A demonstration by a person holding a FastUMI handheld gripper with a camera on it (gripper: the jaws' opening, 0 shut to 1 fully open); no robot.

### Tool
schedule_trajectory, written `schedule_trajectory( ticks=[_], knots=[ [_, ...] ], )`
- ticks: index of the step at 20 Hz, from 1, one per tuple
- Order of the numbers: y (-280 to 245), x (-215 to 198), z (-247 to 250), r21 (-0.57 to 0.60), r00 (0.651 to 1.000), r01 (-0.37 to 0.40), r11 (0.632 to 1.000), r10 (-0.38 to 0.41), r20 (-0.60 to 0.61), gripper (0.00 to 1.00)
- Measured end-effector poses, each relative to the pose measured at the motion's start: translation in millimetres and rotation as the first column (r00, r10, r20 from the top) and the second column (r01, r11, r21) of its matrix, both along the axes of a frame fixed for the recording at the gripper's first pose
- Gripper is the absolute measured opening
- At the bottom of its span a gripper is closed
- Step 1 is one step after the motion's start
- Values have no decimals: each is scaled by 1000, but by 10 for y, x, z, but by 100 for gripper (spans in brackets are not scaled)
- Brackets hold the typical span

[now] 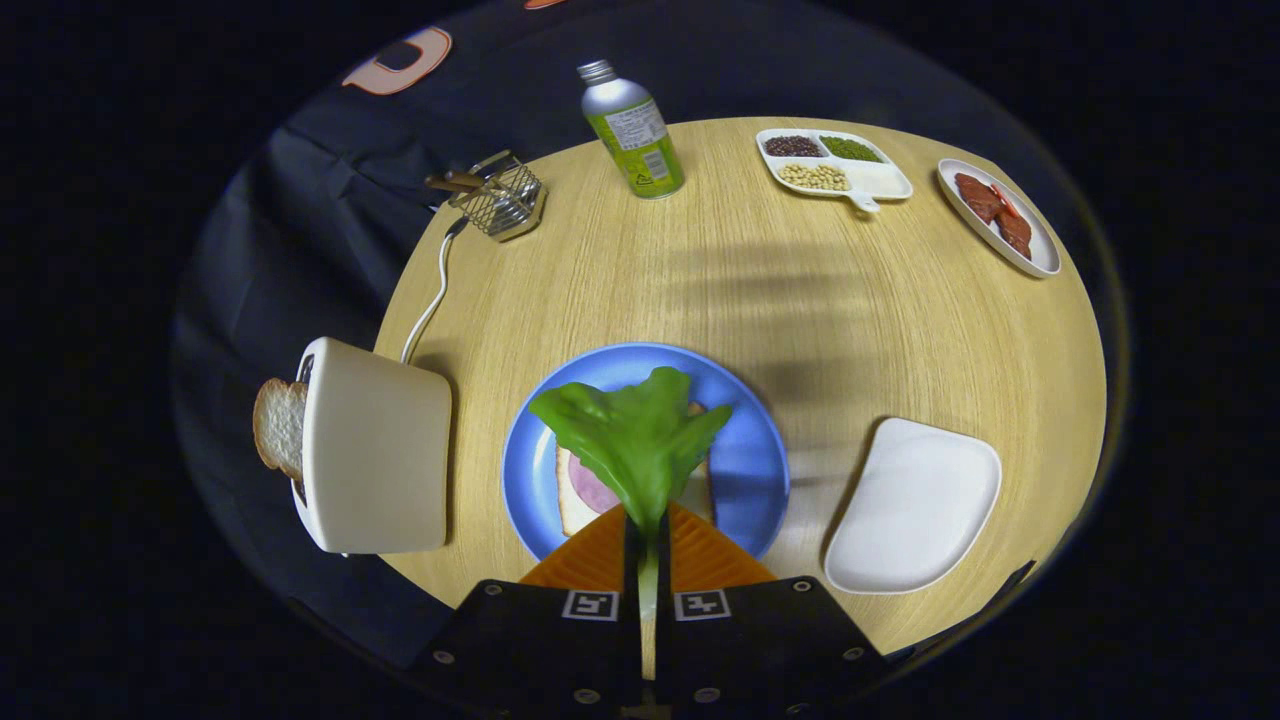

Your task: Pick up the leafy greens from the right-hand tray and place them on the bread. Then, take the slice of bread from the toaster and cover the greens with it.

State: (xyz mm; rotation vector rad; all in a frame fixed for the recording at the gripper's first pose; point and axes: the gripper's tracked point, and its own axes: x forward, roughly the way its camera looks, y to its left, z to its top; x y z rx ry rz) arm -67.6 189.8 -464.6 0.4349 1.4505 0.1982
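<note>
While the gripper [647, 525] pinched the stem of one leafy green [632, 432], both fingers pressed on it, the leaf hung over one bread slice [575, 500] on the blue plate [752, 462] at the worktop's [800, 300] near edge. One toaster [372, 458] at the left edge held one slice [278, 425]; one white tray [915, 505] sat right.

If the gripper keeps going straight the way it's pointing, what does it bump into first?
Probably the bread with its pink slice on the blue plate, just ahead of the fingers. The gripper is shut on the green leaf, which hangs over that bread. How high it hangs is hard to judge.
</note>
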Motion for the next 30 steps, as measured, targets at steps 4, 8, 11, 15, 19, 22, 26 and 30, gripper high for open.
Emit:
schedule_trajectory(
  ticks=[4,8,11,15,19,22,26,30],
  knots=[
    [97,65,-48,-7,1000,-15,1000,15,3,10],
    [131,80,-61,-18,999,-31,999,32,16,20],
    [129,133,-8,-35,998,-35,999,37,50,30],
    [165,230,189,-17,996,-24,1000,25,80,44],
    [277,446,577,9,991,-3,1000,2,134,51],
    [412,572,847,14,987,-15,1000,12,161,70],
    [751,677,1228,39,981,-60,997,52,186,87],
    [1140,739,1553,46,974,-111,993,100,206,89]
  ],
)
